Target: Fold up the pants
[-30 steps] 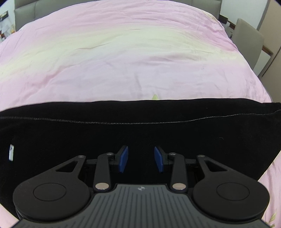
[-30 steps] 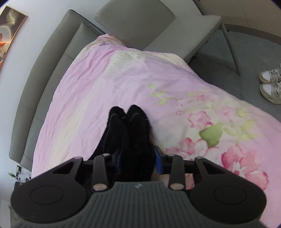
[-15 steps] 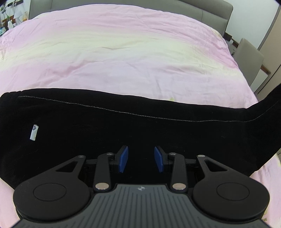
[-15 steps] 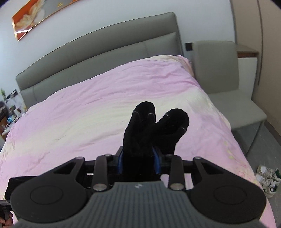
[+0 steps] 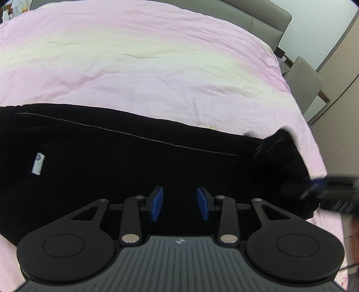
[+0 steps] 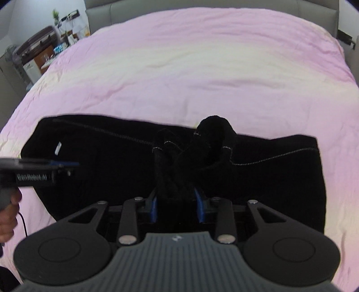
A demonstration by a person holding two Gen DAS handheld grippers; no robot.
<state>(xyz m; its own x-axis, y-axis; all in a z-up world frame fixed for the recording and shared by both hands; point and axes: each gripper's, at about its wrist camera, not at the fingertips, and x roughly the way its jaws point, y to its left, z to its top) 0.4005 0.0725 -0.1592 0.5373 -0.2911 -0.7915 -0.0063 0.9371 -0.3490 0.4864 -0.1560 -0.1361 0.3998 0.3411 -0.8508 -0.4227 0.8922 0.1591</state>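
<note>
Black pants [image 5: 112, 161] lie across the near part of the pink bedspread [image 5: 157, 67], with a white label [image 5: 38, 162] near their left end. My left gripper [image 5: 180, 204] hovers over the middle of them, open, with no cloth between its blue pads [image 5: 157, 203]. My right gripper [image 6: 176, 206] is shut on the bunched leg ends [image 6: 215, 134], which stand up above the flat part of the pants [image 6: 101, 168]. The right gripper [image 5: 314, 188] is blurred at the right edge of the left wrist view. The left gripper [image 6: 67, 165] juts in from the left of the right wrist view.
A grey headboard [image 5: 264, 18] runs along the far side of the bed. A grey chair [image 5: 305, 83] stands off the bed's right side. A cluttered bedside stand [image 6: 38, 54] is at the far left. A hand [image 6: 9, 202] holds the left gripper's handle.
The right gripper has swung with the leg ends from the bed's right side to above the flat pants, and the wrist rolled. The left gripper shifted a little sideways and stayed open.
</note>
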